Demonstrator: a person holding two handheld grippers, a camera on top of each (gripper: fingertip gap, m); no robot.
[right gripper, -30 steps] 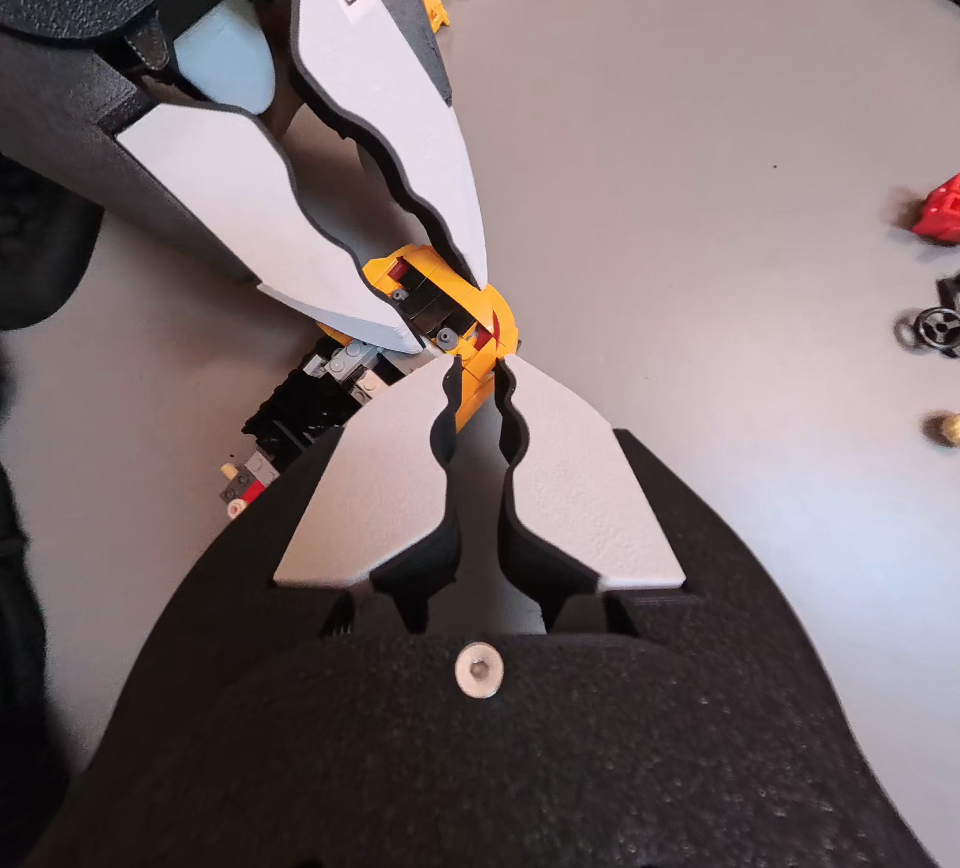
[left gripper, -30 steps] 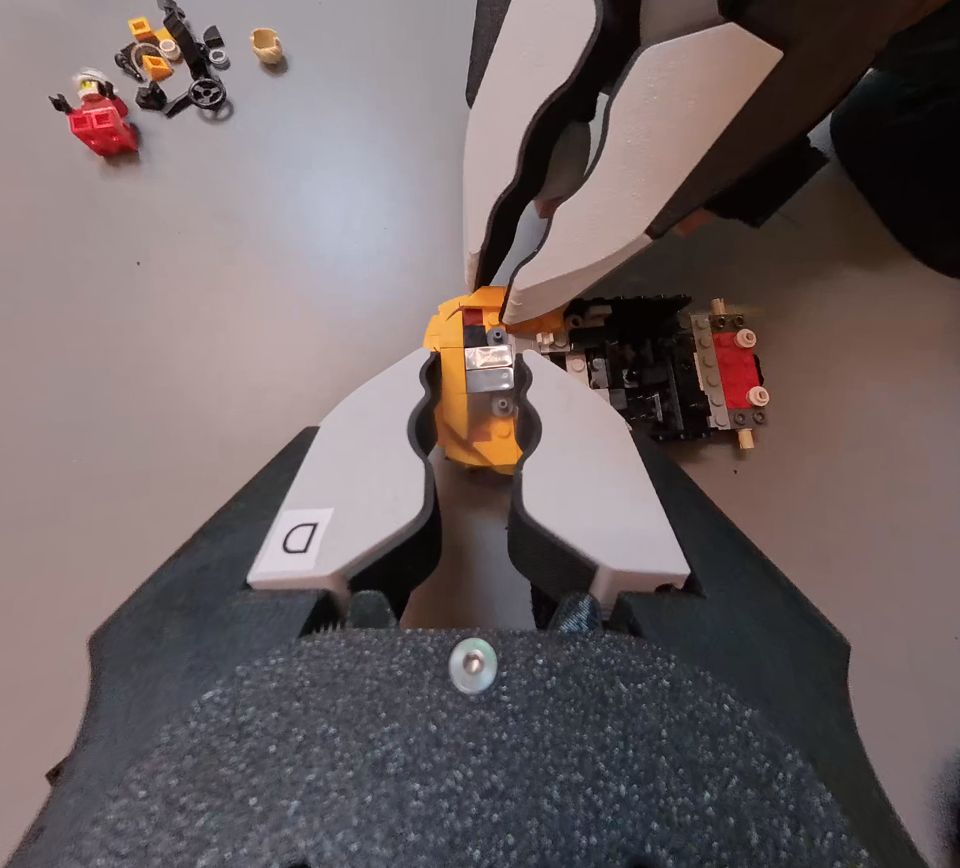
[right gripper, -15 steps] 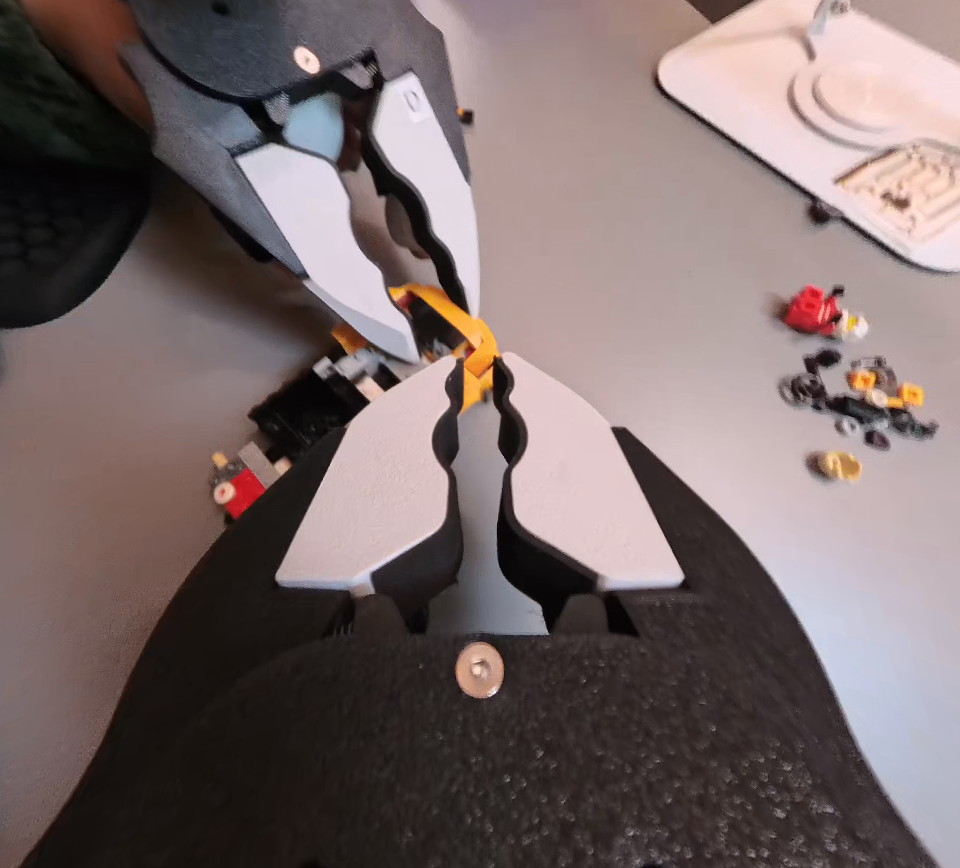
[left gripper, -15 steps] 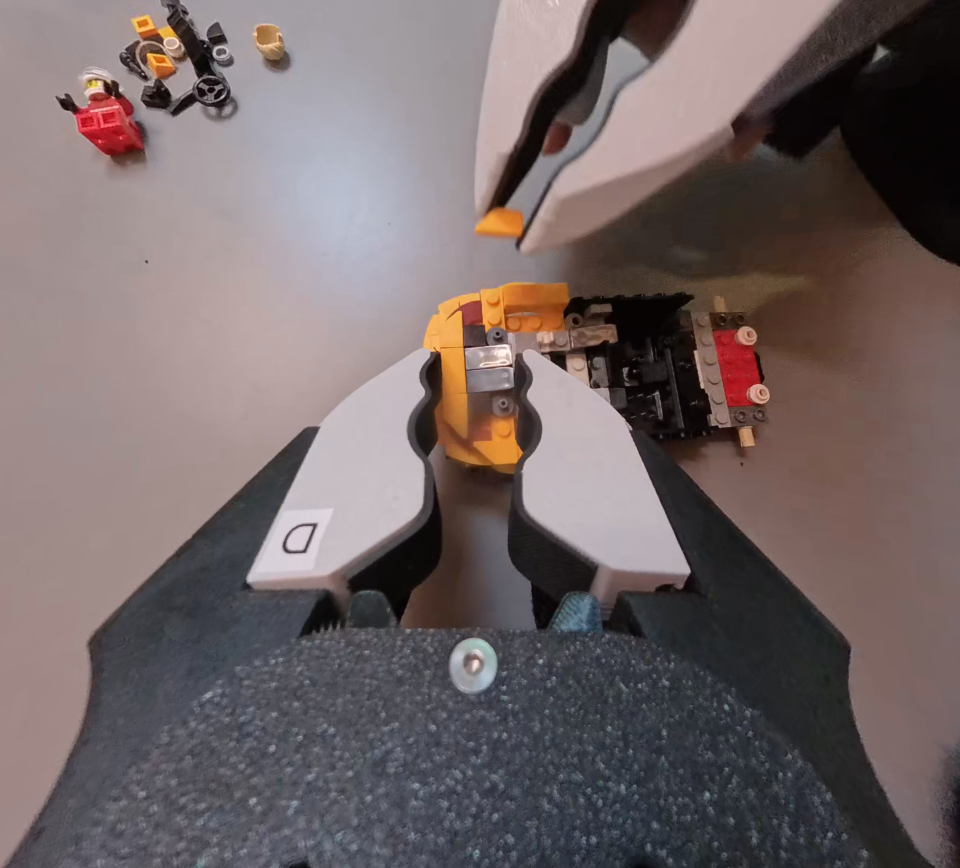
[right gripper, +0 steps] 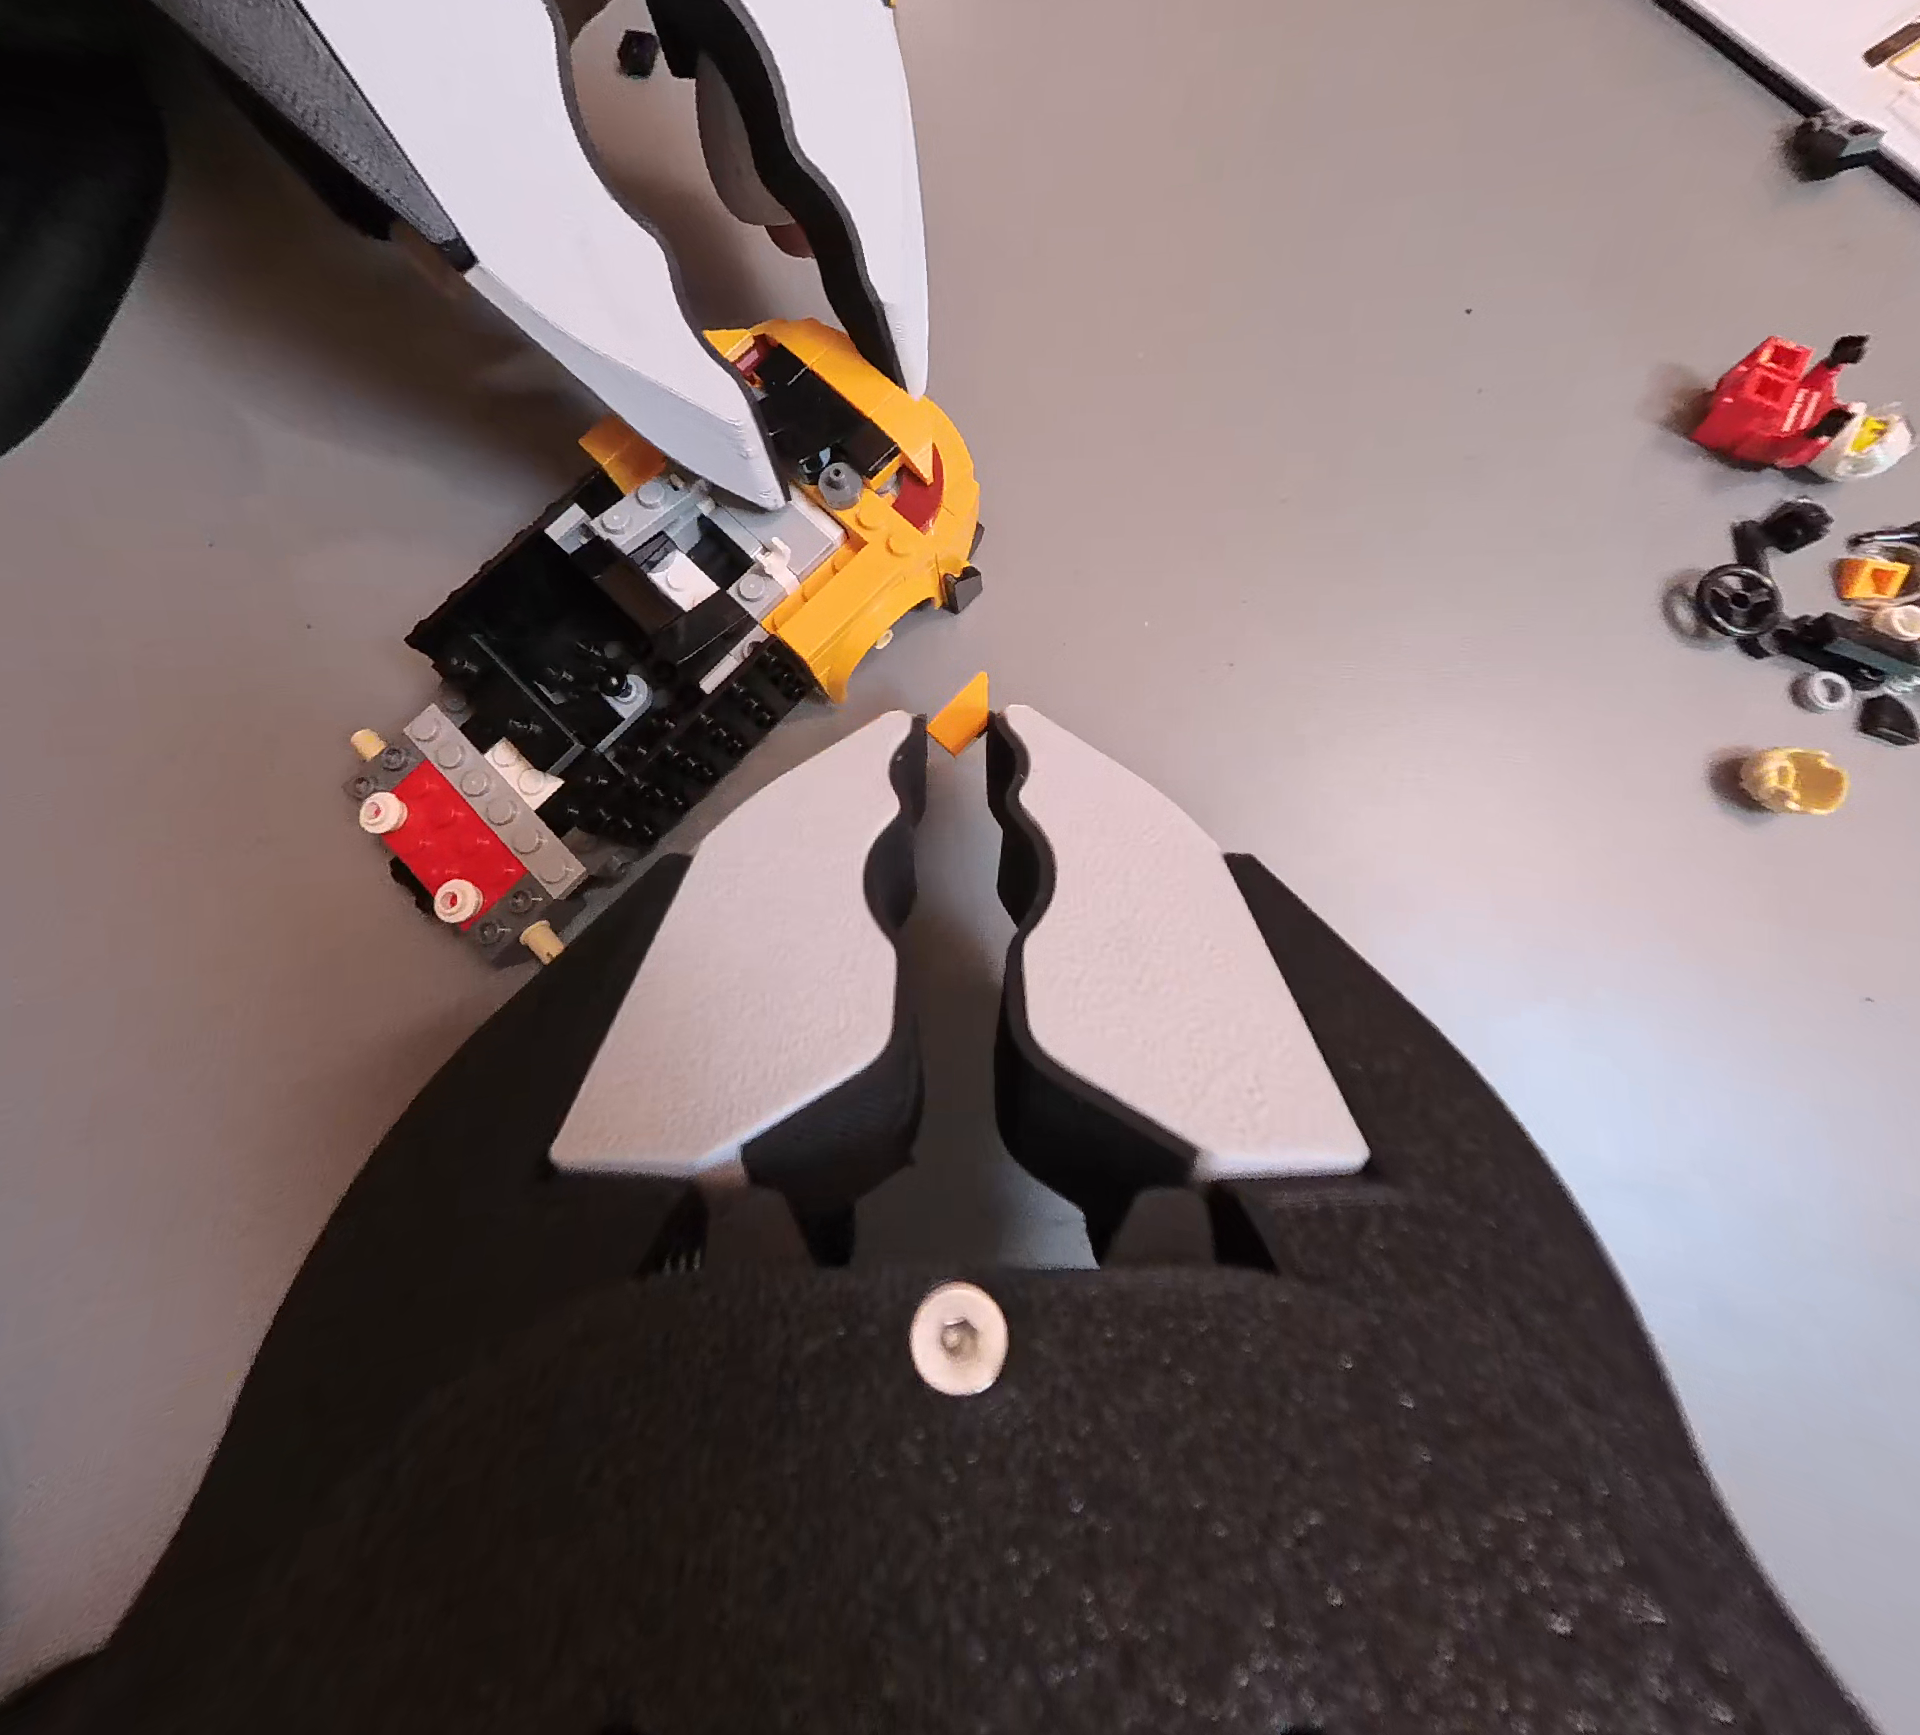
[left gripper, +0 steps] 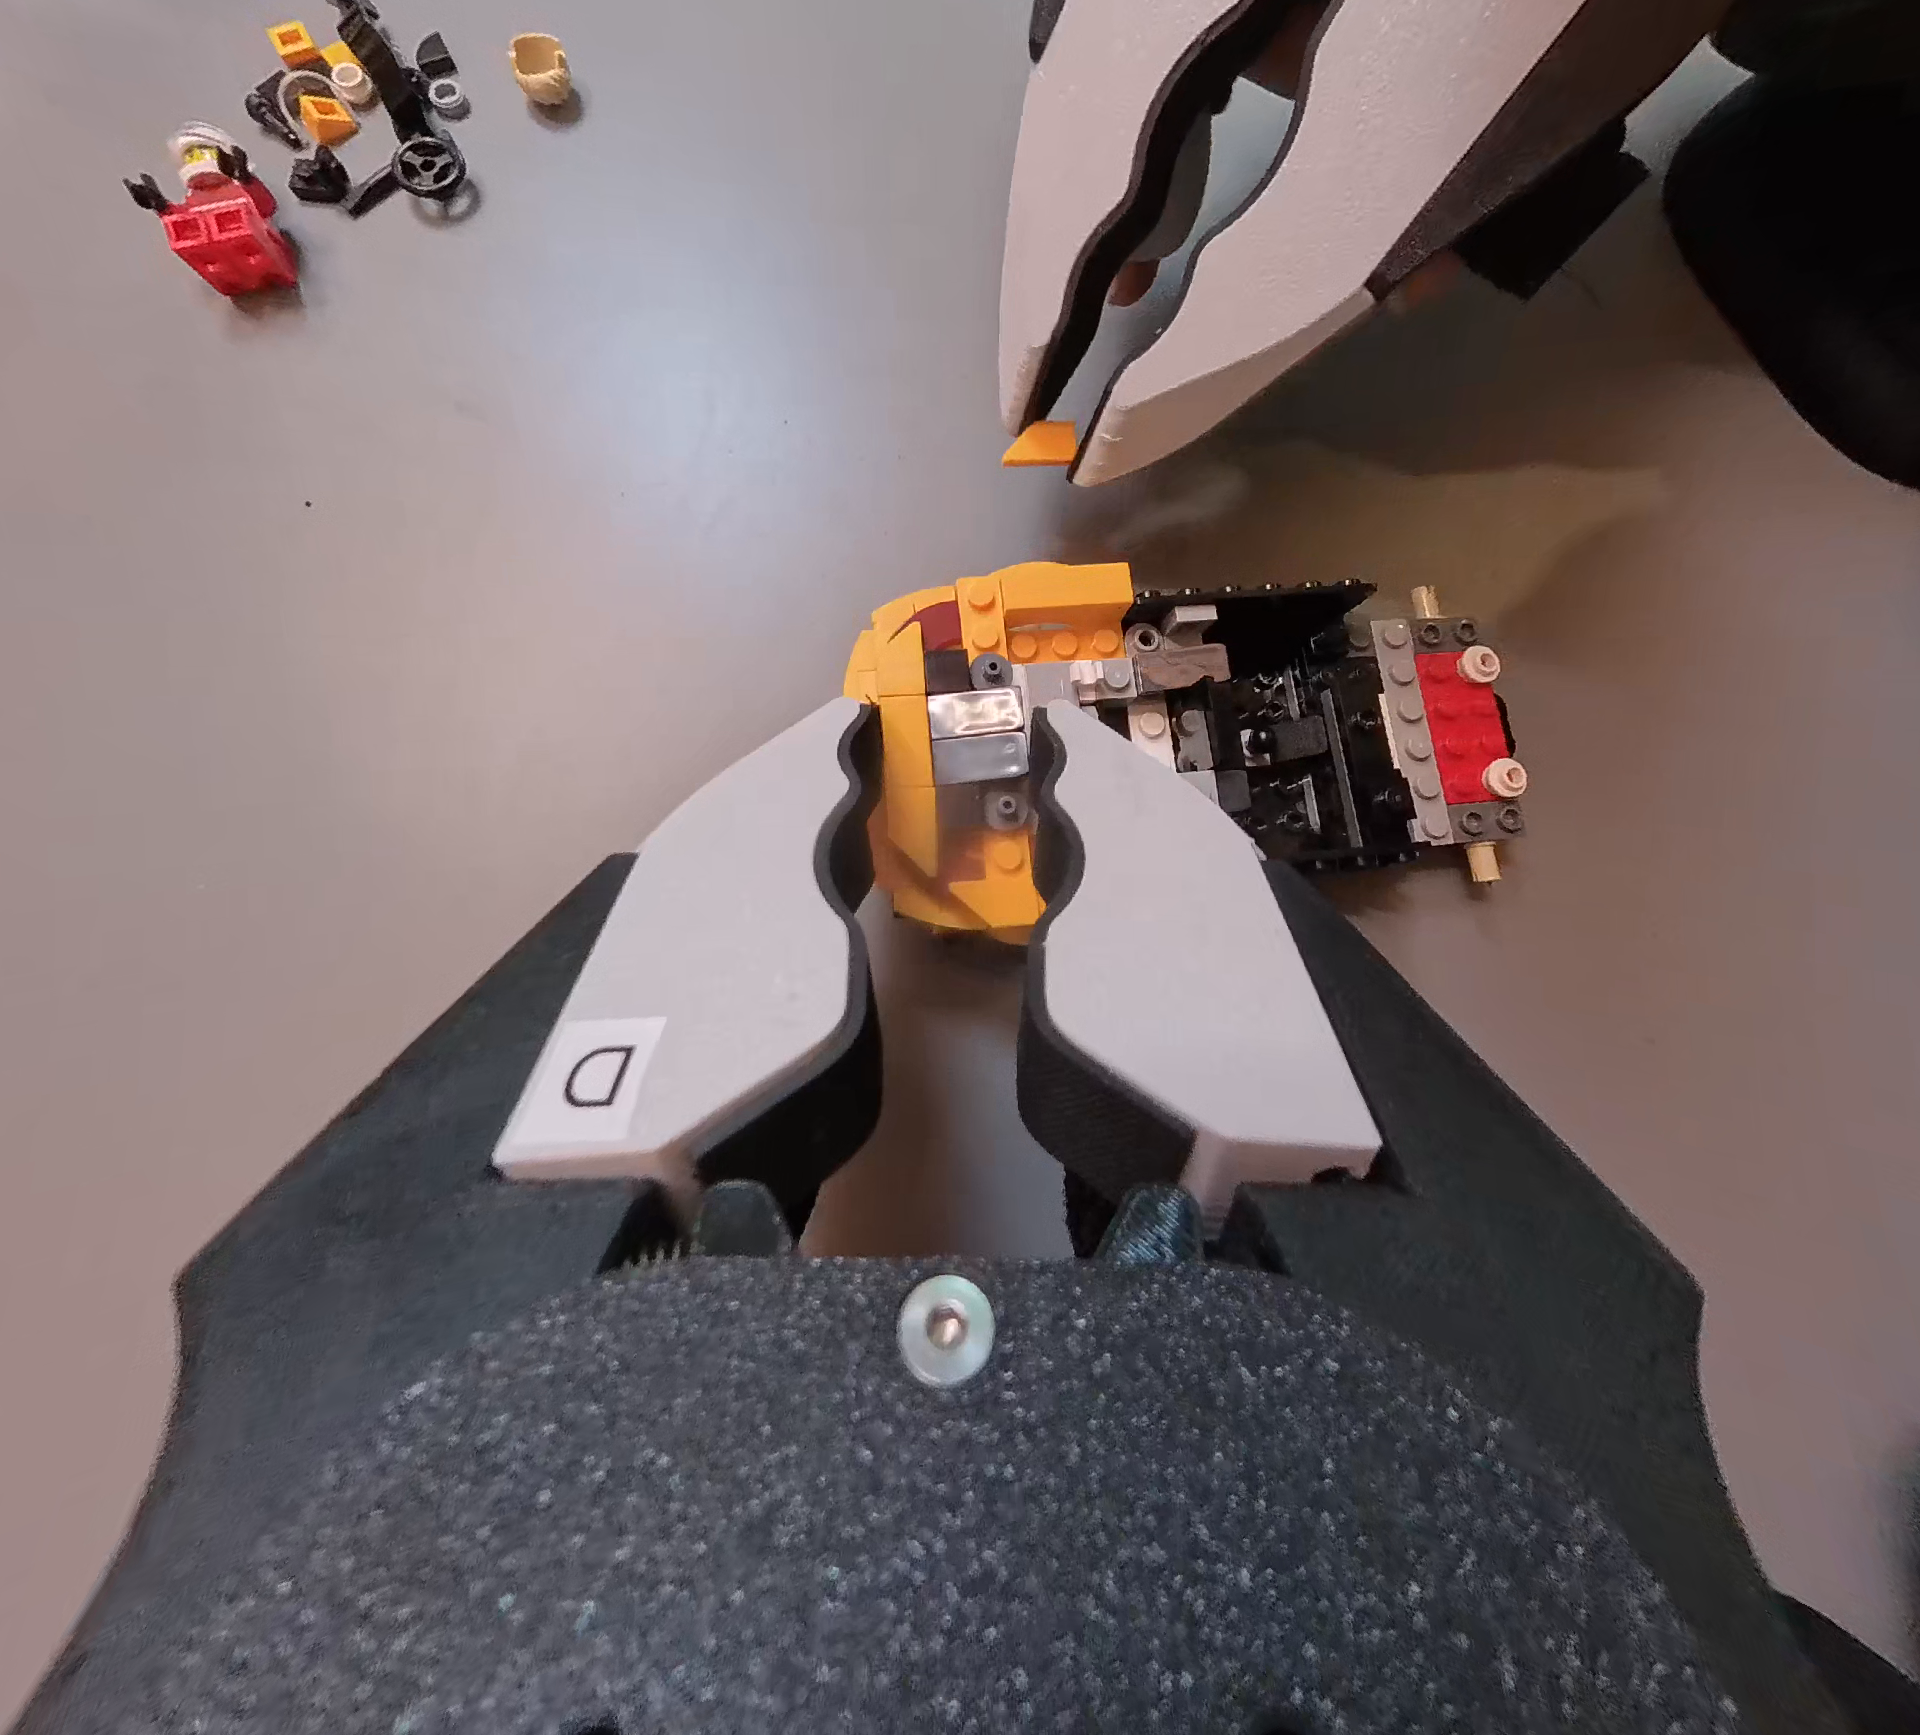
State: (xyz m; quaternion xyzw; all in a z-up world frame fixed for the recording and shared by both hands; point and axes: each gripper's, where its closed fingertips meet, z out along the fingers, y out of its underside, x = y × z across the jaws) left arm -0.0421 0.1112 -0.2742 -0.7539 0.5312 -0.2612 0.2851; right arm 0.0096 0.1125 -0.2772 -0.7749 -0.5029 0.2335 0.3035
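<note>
Right gripper (right gripper: 957,721) pinches orange piece (right gripper: 962,715) above grey table (right gripper: 1351,438)

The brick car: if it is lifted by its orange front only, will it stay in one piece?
Probably not. The car is clipped bricks, already partly stripped, so it may split. Its black rear hangs far beyond the left gripper, so it would likely sag.

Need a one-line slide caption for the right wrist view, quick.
Right claw pinches a small orange wedge piece beside the toy brick car, gripped by the left claw.
</note>
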